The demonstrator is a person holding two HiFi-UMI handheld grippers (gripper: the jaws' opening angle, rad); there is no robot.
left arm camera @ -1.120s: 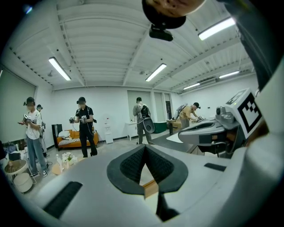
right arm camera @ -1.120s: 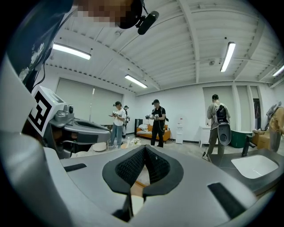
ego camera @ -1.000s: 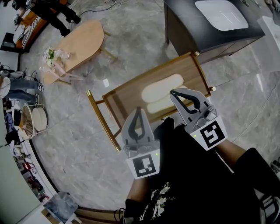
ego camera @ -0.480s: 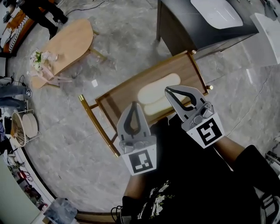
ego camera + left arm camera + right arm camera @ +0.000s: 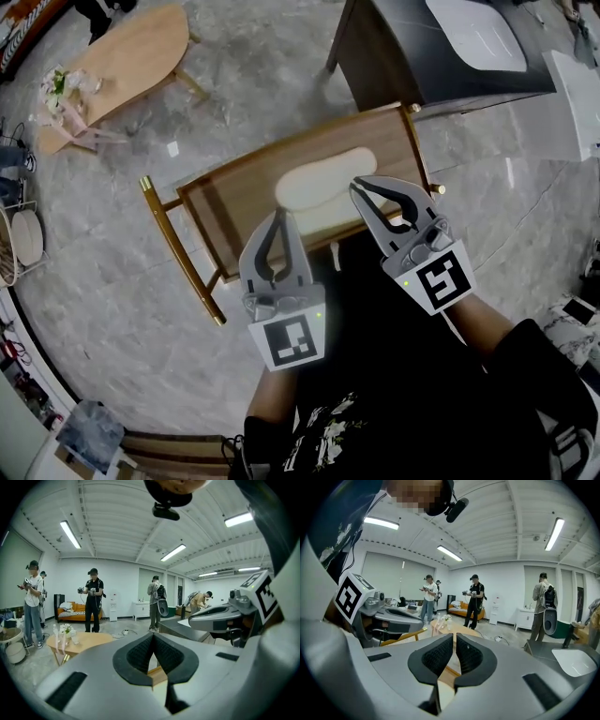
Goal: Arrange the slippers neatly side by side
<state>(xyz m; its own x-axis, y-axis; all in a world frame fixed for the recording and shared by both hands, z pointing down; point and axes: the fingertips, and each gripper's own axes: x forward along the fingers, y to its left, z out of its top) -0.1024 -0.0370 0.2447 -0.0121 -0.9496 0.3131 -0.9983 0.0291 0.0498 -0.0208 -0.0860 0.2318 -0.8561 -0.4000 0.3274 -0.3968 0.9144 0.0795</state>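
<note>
Floor [image 5: 103, 253], grey marble, fills most of the head view. Next in size are a dark cabinet [image 5: 394, 66] with a white basin [image 5: 473, 33] at top right and an oval table [image 5: 127, 56] carrying flowers [image 5: 58, 82] at top left. A gold-legged wooden tray stand [image 5: 230, 206] sits in the middle. The slippers [image 5: 319, 183], pale cream, lie on that tray, lengthwise along it. I can't make out the seam between the two from here, and their near end is covered by the right gripper [image 5: 357, 185]. The left gripper [image 5: 278, 215] hangs over the tray's near half, just beside the slippers. Each gripper carries a marker cube [image 5: 286, 342] at its rear end. The head view alone gives the slippers' place, but it doesn't settle the jaws. The two gripper views do. I read the left jaws pressed together with nothing in them. The right jaws are likewise closed and empty, with only a thin slit between the pads. Both gripper views look nearly level across the room and show what the head view misses: several people [image 5: 93, 599] standing about, an orange sofa [image 5: 72, 611], and ceiling strip lights [image 5: 70, 534]. Of the tray they catch only a sliver of wood and cream below the jaw tips.
</note>
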